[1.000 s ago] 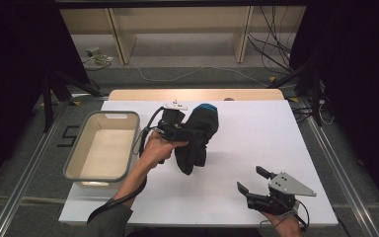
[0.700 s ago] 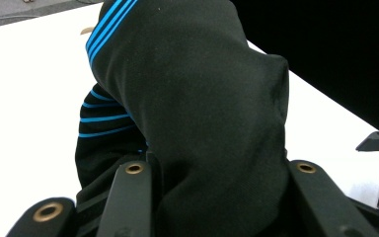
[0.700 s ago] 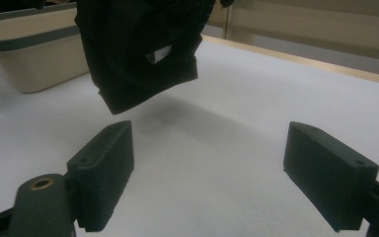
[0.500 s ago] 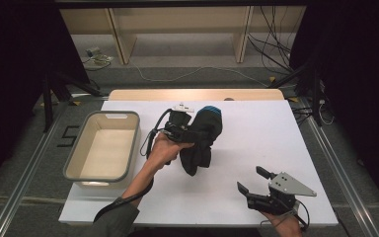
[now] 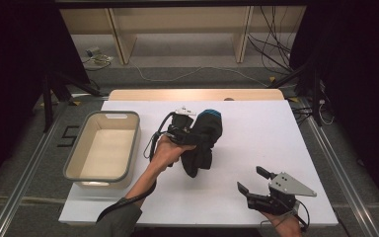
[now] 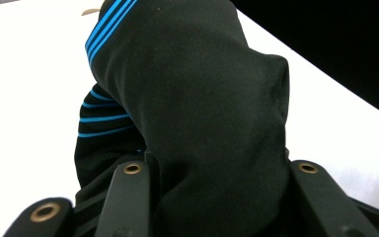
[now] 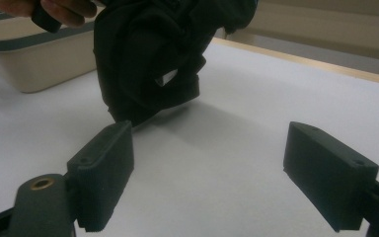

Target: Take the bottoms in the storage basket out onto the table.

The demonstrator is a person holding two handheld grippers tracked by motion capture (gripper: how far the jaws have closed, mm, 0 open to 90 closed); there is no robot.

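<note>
The left gripper was clamped on a black garment with thin blue stripes, and held it over the middle of the white table. In the left gripper view the bunched cloth filled the space between the two jaws and bulged out above them, its blue-striped edge toward the far side. From the high view, the garment hung down from the gripper in a dark clump, with its lower end close to the tabletop; whether it touched the surface could not be told. The person's left hand wrapped the gripper's body just left of the cloth.

A beige bin with a grey rim stood on the left part of the table, just beside the left forearm and apart from the garment.

The right gripper sat at the near right of the table, well apart from the garment, with its jaws spread wide and nothing between them. In the right gripper view, those jaws framed bare tabletop, with the hanging garment farther off and the bin behind it at the left.
</note>
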